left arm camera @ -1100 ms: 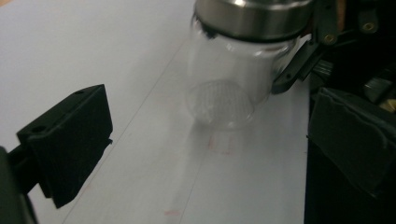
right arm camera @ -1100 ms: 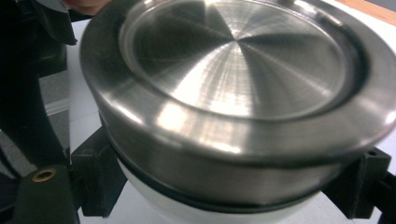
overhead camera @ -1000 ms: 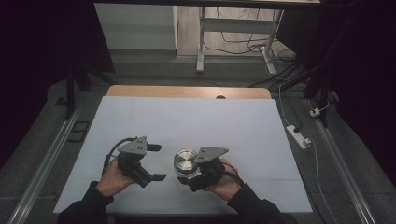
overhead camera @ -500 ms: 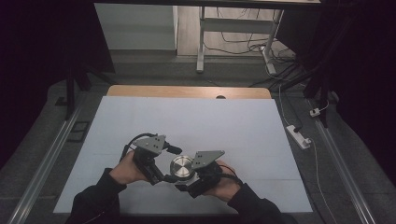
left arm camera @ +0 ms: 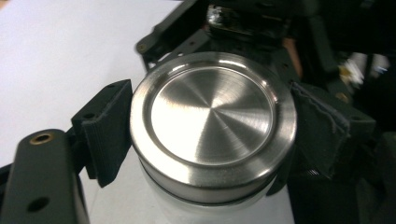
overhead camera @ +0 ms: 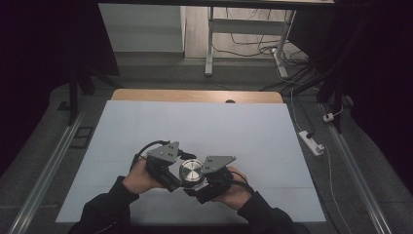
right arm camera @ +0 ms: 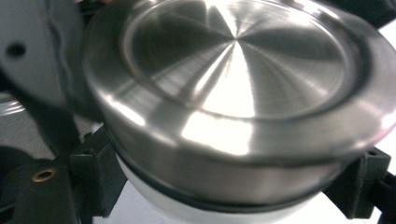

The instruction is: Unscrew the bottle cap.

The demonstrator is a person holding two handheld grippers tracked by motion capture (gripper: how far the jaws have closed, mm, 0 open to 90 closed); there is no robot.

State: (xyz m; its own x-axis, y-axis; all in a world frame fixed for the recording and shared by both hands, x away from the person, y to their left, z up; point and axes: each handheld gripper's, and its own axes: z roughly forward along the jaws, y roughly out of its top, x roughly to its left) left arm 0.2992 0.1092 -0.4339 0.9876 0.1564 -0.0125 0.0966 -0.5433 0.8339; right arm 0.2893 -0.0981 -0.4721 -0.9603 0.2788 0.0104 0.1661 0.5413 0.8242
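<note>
My left gripper (overhead camera: 181, 171) is closing its jaws on the metal lid (left arm camera: 212, 116) of a white jar (left arm camera: 205, 212); in the left gripper view its ribbed pads (left arm camera: 109, 123) are sitting against the lid's rim on both sides. My right gripper (overhead camera: 198, 183) is clamping the same jar lower down, its jaws flanking the white body just under the lid in the right gripper view. The jar is standing upright between my hands, near the front edge of the pale table (overhead camera: 195, 122).
</note>
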